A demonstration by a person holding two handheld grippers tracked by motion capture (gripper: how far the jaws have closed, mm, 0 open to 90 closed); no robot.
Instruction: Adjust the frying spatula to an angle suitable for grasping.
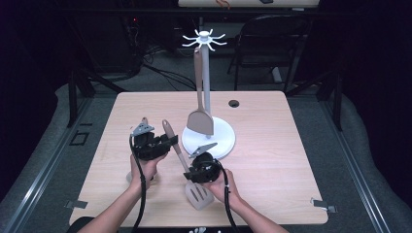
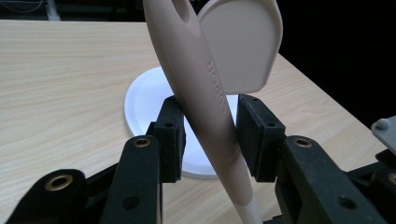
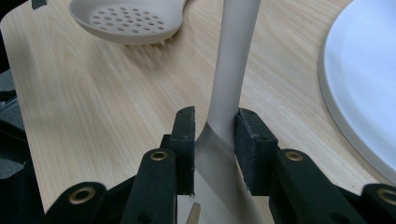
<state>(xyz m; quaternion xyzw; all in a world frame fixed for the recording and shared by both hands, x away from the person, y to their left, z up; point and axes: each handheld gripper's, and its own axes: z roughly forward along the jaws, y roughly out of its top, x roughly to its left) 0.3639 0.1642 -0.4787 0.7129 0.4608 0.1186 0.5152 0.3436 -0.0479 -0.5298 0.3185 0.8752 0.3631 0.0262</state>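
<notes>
Left claw [image 1: 171, 141] has its pads on either side of the pink handle of the slotted turner [image 1: 182, 162], and in the left gripper view the handle [image 2: 208, 107] stands up between them, pressed by the left pad while a thin gap shows at the right pad, so a firm clamp cannot be told for sure. Right claw [image 1: 190, 174] is clamped on the same turner lower down, where the pale neck widens into the blade; in the right gripper view both pads [image 3: 250, 140] press on that neck [image 3: 224, 126].

Held between the two claws, the turner slants over the desk [image 1: 272, 160]: its handle end points away from the person, and its slotted blade [image 1: 198, 194] lies nearest the person, close to the desk's front edge.

Just beyond the claws stands a white utensil stand [image 1: 209, 138] with a round base, an upright pole and a ring of hooks at the top. A solid turner [image 1: 199, 116] hangs from one hook, its flat blade low over the base. In the right gripper view a perforated skimmer spoon [image 3: 128, 21] lies on the desk, well apart from the stand's base. A dark folding chair [image 1: 272, 43] stands behind the desk.
</notes>
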